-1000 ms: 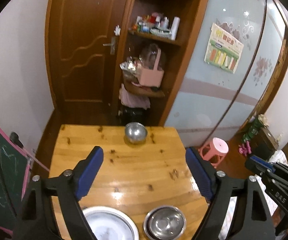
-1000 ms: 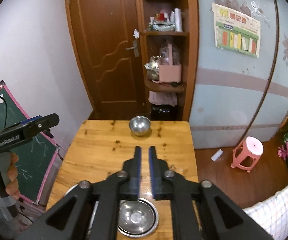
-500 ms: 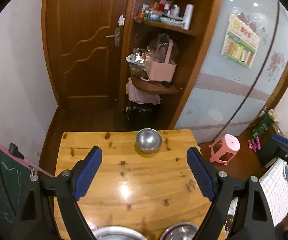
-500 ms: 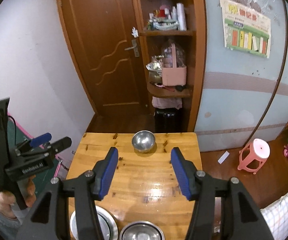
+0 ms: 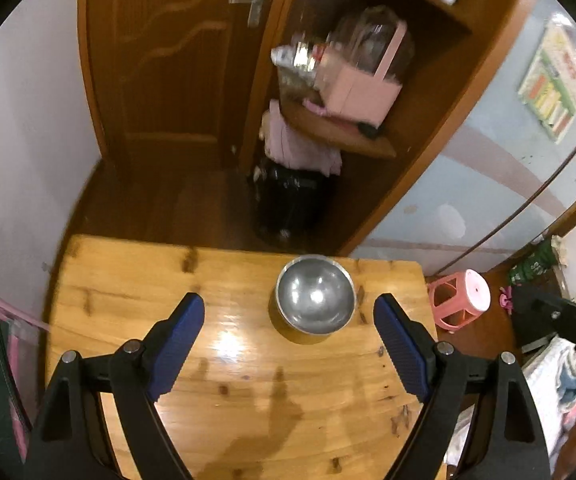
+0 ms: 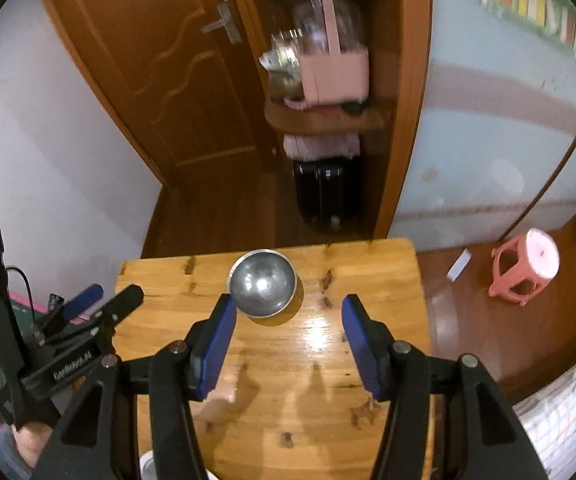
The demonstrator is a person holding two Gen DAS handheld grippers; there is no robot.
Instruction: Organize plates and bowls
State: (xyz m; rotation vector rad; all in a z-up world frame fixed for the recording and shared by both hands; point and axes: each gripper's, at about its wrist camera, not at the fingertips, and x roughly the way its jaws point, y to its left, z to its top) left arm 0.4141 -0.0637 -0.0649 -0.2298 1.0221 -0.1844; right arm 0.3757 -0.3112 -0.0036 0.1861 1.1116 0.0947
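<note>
Gleaming under indoor light, a knotty wooden table [image 5: 247,400] fills the foreground, a steel bowl [image 5: 314,298] sitting near its far edge at 12 o'clock. Left gripper [image 5: 288,344] hangs above the tabletop, jaws wide apart and empty; right gripper [image 6: 288,340] likewise has its jaws spread, nothing between them, having opened within the past second. Beyond stand a brown door [image 6: 159,80], a shelf unit with a pink basket [image 5: 362,88], and at 3 o'clock a pink stool [image 6: 526,272].

bowl [image 5: 314,299] on table [image 5: 135,280] far edge | stool [image 5: 460,298] right of table
</note>
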